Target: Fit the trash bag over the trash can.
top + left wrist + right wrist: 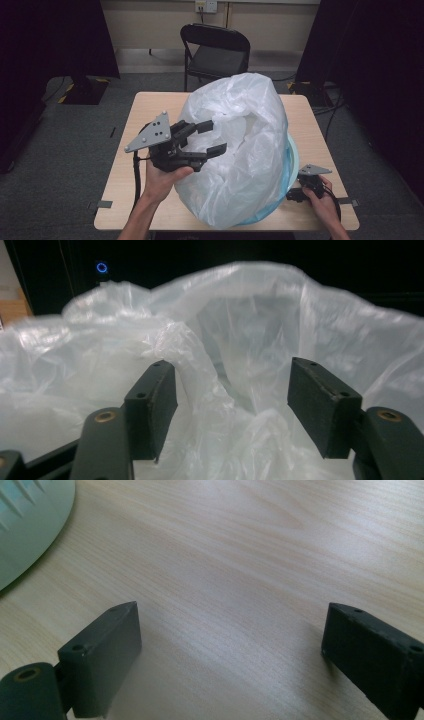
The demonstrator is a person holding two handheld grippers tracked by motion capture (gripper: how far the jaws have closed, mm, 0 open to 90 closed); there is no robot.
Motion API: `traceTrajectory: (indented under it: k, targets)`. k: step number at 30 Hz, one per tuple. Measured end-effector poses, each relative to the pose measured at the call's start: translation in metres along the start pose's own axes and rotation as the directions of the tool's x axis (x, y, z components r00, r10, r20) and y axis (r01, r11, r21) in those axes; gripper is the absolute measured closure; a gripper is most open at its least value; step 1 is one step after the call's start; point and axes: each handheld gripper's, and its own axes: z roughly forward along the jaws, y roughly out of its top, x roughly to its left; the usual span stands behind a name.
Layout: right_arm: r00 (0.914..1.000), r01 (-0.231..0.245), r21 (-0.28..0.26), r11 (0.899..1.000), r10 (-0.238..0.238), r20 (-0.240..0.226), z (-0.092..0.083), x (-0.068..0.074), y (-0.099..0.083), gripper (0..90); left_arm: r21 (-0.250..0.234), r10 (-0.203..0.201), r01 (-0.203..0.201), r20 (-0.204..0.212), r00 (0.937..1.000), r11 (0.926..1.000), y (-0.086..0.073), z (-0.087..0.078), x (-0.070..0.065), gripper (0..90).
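A big white see-through plastic bag [240, 145] billows up out of a round light-blue tub [294, 155] on the wooden table [145, 107]. My left gripper [209, 138] is held up against the bag's left side, jaws open. In the left gripper view a crumpled fold of the bag [200, 370] lies between the open fingers [152, 405] of the left gripper [232, 407]. My right gripper [300, 192] rests low at the table's front right, beside the tub. In the right gripper view the right gripper [230, 655] is open over bare wood, with the tub's rim [30, 525] at upper left.
A black folding chair [216, 50] stands behind the table. Dark curtains hang on both sides. Bare table top [240, 555] lies ahead of the right gripper, and a strip of table shows left of the bag.
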Motion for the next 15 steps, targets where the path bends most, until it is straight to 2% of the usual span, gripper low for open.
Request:
traceTrajectory:
  k: [5, 9, 12, 14, 15]
  targets:
    - [1.0000, 0.000, 0.000, 1.000, 0.000, 0.000, 0.000, 0.000, 0.000, 8.4, -0.006, -0.007, 0.007, -0.018, 0.9998, 1.0000, -0.001, -0.005, 0.002, 34.3]
    - [1.0000, 0.003, 0.000, 1.000, -0.003, 0.004, 0.000, 0.000, 0.000, 8.6, -0.023, -0.018, 0.018, -0.027, 0.9995, 0.9996, -0.002, -0.016, 0.005, 33.9]
    - [0.9999, 0.011, 0.005, 1.000, -0.011, 0.013, -0.001, 0.001, 0.002, 12.2, -0.036, -0.028, 0.026, -0.053, 0.9982, 0.9990, -0.004, -0.028, 0.008, 33.9]
    - [0.9988, 0.028, -0.014, 1.000, -0.027, 0.041, -0.004, 0.003, 0.005, 15.7, -0.043, -0.036, 0.033, -0.078, 0.9963, 0.9985, -0.007, -0.037, 0.011, 33.9]
    - [0.9989, 0.029, -0.030, 0.999, -0.028, 0.037, -0.006, 0.004, 0.006, 14.7, -0.042, -0.042, 0.039, -0.090, 0.9950, 0.9984, -0.009, -0.041, 0.013, 33.9]
